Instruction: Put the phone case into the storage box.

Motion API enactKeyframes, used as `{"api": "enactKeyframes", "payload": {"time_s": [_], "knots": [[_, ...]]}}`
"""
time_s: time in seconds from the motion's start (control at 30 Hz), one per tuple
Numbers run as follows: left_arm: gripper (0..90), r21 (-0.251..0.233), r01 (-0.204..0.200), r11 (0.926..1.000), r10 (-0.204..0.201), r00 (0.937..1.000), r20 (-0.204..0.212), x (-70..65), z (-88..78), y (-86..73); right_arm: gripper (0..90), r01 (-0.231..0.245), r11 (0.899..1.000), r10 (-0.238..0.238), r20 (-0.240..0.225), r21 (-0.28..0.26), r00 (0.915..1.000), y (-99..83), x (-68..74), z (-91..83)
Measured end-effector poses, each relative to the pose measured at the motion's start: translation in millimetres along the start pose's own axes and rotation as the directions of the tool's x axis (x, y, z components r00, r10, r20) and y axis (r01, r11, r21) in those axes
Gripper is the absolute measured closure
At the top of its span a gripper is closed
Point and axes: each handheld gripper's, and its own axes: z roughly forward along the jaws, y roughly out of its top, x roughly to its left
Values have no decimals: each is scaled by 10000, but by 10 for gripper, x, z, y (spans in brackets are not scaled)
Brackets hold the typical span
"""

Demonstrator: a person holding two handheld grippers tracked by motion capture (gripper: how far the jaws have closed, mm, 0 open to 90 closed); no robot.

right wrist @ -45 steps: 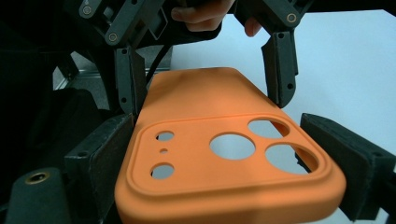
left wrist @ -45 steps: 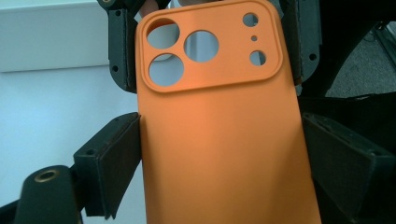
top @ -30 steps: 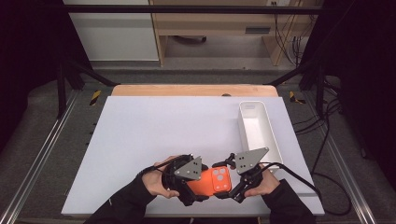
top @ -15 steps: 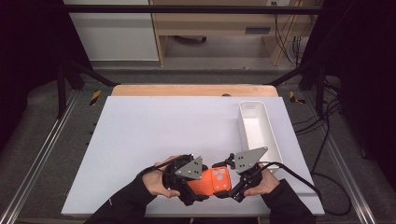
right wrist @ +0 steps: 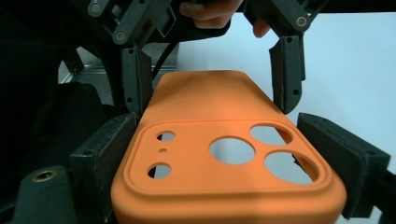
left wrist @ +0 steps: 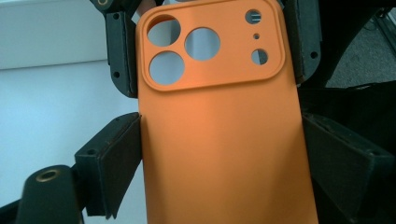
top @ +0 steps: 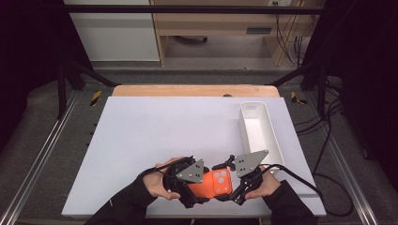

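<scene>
An orange phone case [top: 213, 183] with camera cutouts is held just above the white table [top: 159, 131] near its front edge, back side up. My left gripper [top: 198, 185] is shut on its plain end; in the left gripper view [left wrist: 224, 163] both pads press the case's [left wrist: 219, 140] long edges. My right gripper [top: 231, 183] grips the camera end from the opposite side. Its jaws have just been opening a little, but in the right gripper view [right wrist: 222, 158] the pads still touch the case [right wrist: 224, 186] on both sides.
A long white tray [top: 278, 140] stands at the table's right side, just beyond the right hand. A wooden strip [top: 187, 90] runs along the far edge. Black cables [top: 300, 180] trail off to the right, and metal rails flank the table.
</scene>
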Motion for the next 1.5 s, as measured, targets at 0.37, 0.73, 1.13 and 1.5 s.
{"api": "enactKeyframes", "payload": {"time_s": [0.37,0.73,1.13,1.5], "knots": [[141,-56,109,9999,-108,9999,93,9,4,-7,168,-80,10000,80,-71,-13,9999,0,-3,-3],[140,-75,254,9996,-253,9996,155,33,21,-17,169,-313,9994,314,-112,115,9994,1,-17,-8],[75,-545,748,9957,-762,9968,-236,71,-75,-35,168,-414,9991,413,374,19,9984,24,-43,-87],[23,-784,1259,9889,-1312,9891,-662,84,-224,-152,167,-251,9965,175,939,795,9954,52,-47,-184]]}}
